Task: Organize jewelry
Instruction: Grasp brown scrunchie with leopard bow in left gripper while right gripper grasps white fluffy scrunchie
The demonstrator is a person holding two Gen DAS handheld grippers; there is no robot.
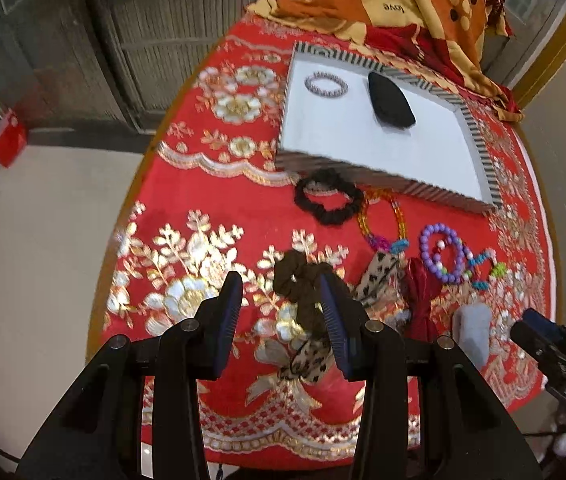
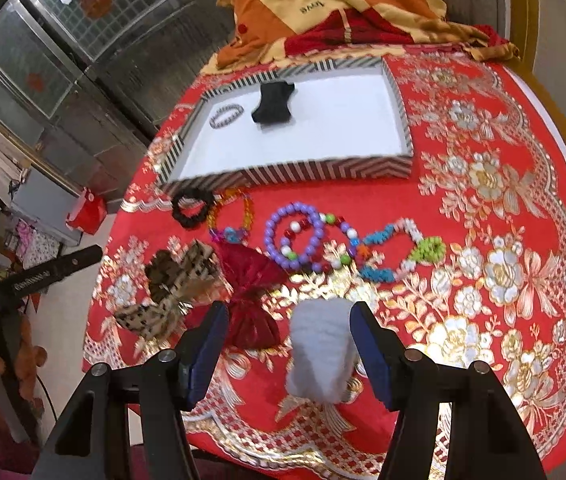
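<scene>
A white tray with a striped rim (image 1: 367, 178) (image 2: 295, 170) sits at the far side of the red tablecloth. In it lie a silver bracelet (image 1: 325, 85) (image 2: 225, 115) and a black hair clip (image 1: 390, 101) (image 2: 273, 103). In front of the tray lie a black scrunchie (image 1: 327, 200) (image 2: 193, 209), an amber bead necklace (image 1: 381, 218), a purple bead bracelet (image 1: 441, 253) (image 2: 294, 236), a leopard-print bow (image 1: 305, 312) (image 2: 171, 292), a red bow (image 2: 251, 300) and a grey-white clip (image 2: 319, 354). My left gripper (image 1: 281, 292) is open over the leopard bow. My right gripper (image 2: 289, 320) is open around the grey-white clip.
A folded orange and red blanket (image 1: 399, 4) (image 2: 335, 4) lies behind the tray. A multicoloured bead chain (image 2: 399, 252) lies right of the purple bracelet. The round table's edge (image 1: 123, 216) drops off on the left, with a red box (image 1: 5, 143) on the floor.
</scene>
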